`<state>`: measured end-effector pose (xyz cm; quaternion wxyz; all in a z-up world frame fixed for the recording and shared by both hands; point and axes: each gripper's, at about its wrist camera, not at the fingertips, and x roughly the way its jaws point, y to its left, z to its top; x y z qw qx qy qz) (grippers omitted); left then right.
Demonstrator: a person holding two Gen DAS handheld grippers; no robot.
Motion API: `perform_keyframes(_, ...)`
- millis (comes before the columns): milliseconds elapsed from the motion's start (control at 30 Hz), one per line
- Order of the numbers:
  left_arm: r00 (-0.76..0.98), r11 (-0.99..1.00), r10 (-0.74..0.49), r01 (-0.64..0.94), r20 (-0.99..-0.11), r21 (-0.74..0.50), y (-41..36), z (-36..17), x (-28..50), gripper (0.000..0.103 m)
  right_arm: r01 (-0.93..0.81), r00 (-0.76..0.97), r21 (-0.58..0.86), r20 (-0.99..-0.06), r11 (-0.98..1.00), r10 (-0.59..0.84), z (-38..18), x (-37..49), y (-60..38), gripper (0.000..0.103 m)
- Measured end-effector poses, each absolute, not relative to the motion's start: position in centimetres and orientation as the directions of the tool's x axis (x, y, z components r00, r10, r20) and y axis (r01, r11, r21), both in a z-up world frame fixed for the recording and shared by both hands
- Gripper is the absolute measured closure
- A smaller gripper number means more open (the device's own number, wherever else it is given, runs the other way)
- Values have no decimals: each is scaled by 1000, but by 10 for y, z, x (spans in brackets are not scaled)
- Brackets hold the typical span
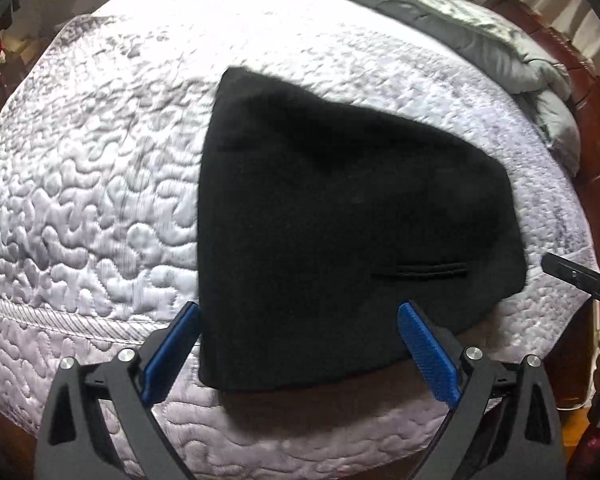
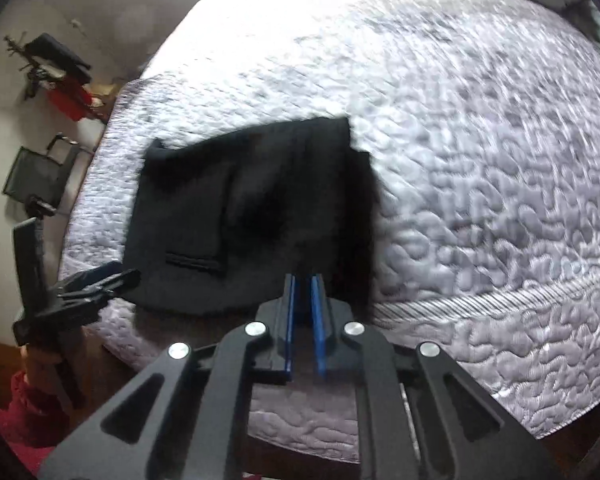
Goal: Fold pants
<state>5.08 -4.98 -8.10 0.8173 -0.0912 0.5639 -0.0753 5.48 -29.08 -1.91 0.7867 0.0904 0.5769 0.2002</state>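
Room: bedroom with pale walls; a dark chair (image 2: pixel 34 178) and a red-and-black heap stand beside the bed in the right wrist view.
Bed surface: quilted bedspread (image 1: pixel 84 208), silvery lilac, satiny sheen, stitched in a winding puffy pattern, with a ribbed band running along the near edge.
Duvet: grey duvet (image 1: pixel 500 36), soft and rumpled, bunched along the far side of the bed next to a reddish-brown wooden frame.
Pants: black pants (image 1: pixel 340 232), matte woven cloth, folded into a compact rough trapezoid lying flat on the bedspread at the near edge of the bed; a welt pocket slit shows on the upper layer.
Pants, right wrist view: the same bundle (image 2: pixel 204 216) shows two overlapping layers, its far-right part blurred.
Left gripper: left gripper (image 1: pixel 300 344), black frame with blue ribbed pads, jaws spread wide; the near hem of the pants lies between the two fingers, neither pad pressing the cloth.
Left gripper from the right wrist view: it (image 2: pixel 92 280) sits just beside the pants' near-left corner.
Right gripper: right gripper (image 2: pixel 304 280), jaws drawn nearly together with a thin slit between the blue pads; tips at the pants' near edge, whether cloth is pinched cannot be told.
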Motion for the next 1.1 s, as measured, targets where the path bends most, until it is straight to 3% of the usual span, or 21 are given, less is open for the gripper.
perform_keyframes(233, 358, 978, -209, 55, -910, -203, -64, -72, 58, 4, -248, 198, 334, -902, 910, 384, -41, 58, -258, 94)
perform_keyframes(333, 359, 978, -207, 54, -910, -201, -67, -73, 56, 4, -226, 183, 293, -924, 929, 336, -64, 57, -257, 100)
perform_keyframes(600, 378, 980, -199, 66, -904, -187, -66, -74, 52, 4, -192, 179, 335, -912, 923, 368, -76, 61, -259, 101)
perform_keyframes(833, 413, 984, -175, 82, -894, -155, -68, -65, 58, 4, -220, 267, 310, -892, 925, 363, -36, 76, -256, 87)
perform_keyframes(1100, 426, 986, -165, 102, -889, -134, -71, -65, 71, 4, -222, 289, 257, -904, 941, 315, -47, 127, -241, 86)
